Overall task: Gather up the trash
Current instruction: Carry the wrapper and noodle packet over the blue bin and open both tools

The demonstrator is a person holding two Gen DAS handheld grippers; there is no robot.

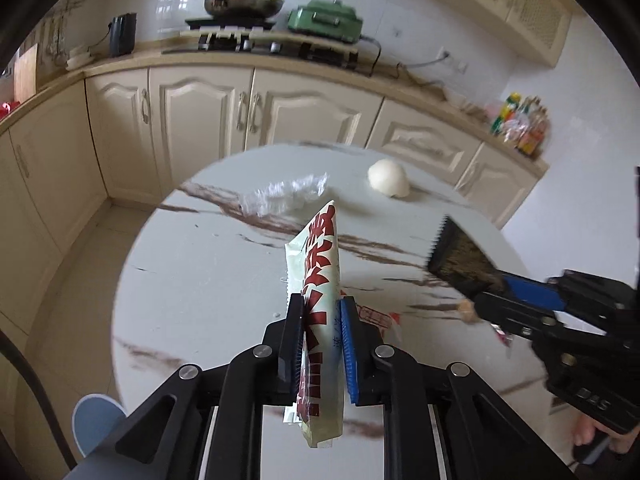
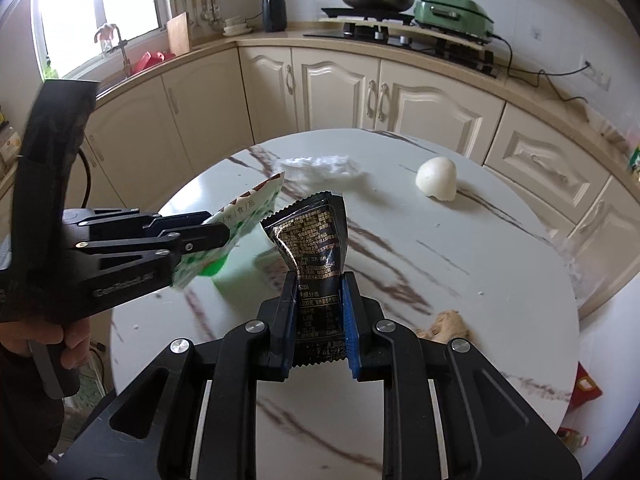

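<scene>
My left gripper (image 1: pixel 320 308) is shut on a white food wrapper with red letters (image 1: pixel 318 264) and holds it above the round marble table (image 1: pixel 192 280). It shows from the side in the right wrist view (image 2: pixel 224 228), with the wrapper (image 2: pixel 248 212) sticking out. My right gripper (image 2: pixel 320 284) is shut on a black snack wrapper (image 2: pixel 314 232), also lifted off the table. In the left wrist view the right gripper (image 1: pixel 480 288) holds the black wrapper (image 1: pixel 460 256) at the right. A crumpled clear plastic bag (image 1: pixel 286 196) (image 2: pixel 320 168) lies on the far side of the table.
A white steamed bun (image 1: pixel 388 178) (image 2: pixel 436 178) sits at the far right of the table. A piece of ginger (image 2: pixel 446 324) lies near the right edge. Red packets (image 2: pixel 586 388) lie past the table's right edge. Kitchen cabinets (image 2: pixel 340 88) and a stove run behind.
</scene>
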